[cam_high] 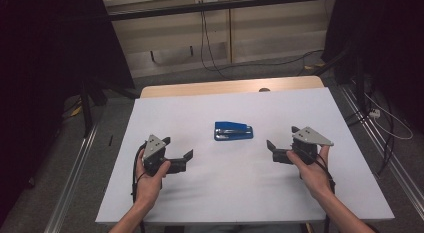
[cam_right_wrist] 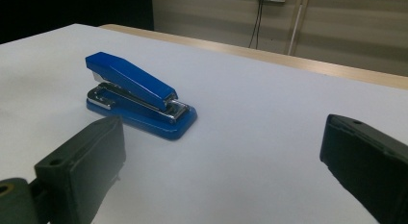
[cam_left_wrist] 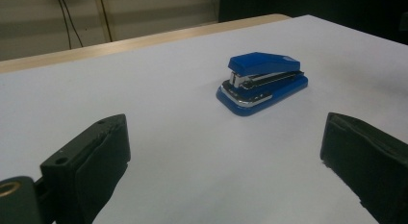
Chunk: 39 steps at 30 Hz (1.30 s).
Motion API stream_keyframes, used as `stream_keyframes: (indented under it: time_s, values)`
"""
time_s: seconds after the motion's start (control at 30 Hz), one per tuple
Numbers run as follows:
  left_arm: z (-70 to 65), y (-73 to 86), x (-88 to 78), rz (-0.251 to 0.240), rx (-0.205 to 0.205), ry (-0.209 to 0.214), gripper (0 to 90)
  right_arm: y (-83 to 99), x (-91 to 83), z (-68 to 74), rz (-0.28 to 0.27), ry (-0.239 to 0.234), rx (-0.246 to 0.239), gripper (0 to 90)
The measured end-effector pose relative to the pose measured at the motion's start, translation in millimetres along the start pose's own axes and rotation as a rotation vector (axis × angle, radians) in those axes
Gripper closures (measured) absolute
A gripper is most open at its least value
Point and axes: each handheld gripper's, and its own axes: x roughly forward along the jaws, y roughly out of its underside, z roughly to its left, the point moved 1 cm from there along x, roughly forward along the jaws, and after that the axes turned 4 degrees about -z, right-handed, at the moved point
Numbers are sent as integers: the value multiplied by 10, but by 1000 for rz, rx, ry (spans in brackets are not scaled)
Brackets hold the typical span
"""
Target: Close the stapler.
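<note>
I am holding a gripper in each hand above a white table point(cam_high: 165, 203), and a blue stapler point(cam_high: 233, 130) lies on the table between them, a little farther from me than either gripper. My left gripper point(cam_high: 176, 154) rests low at the left, my right gripper point(cam_high: 281, 143) low at the right, and both point inward toward the middle. The jaws of each stand wide apart and hold nothing.

From above, the stapler's long axis runs left to right across the table, roughly in line with the gap between my two grippers. In the left gripper view the stapler point(cam_left_wrist: 262, 82) sits ahead and somewhat to the right of the midline, its hinged rear end nearest that gripper. In the right gripper view the stapler point(cam_right_wrist: 140, 94) sits ahead and to the left, closer, with its stapling nose toward me.

I judge the right gripper slightly nearer, though the difference is small. Since the stapler lies end-on to both grippers, whichever reaches first will likely need to turn so its jaws close across the narrow sides rather than along the length
</note>
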Motion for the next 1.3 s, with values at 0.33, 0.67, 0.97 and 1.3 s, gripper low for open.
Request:
stream_keyframes:
  time_s: [0.33, 0.67, 0.97, 1.3]
  values:
    - [50, 75, -162, 14, 7, -15, 35, 74, -244, -87, -6, 20, 18, 24]
    - [26, 97, -393, -6, -4, -39, 36, 173, -488, -179, -4, 75, 35, 21]
    - [53, 212, -592, 15, -3, -56, 36, 198, -599, -164, -1, 99, 24, 21]
    - [90, 295, -705, -11, -14, -67, 36, 282, -666, -173, -25, 127, 19, 21]
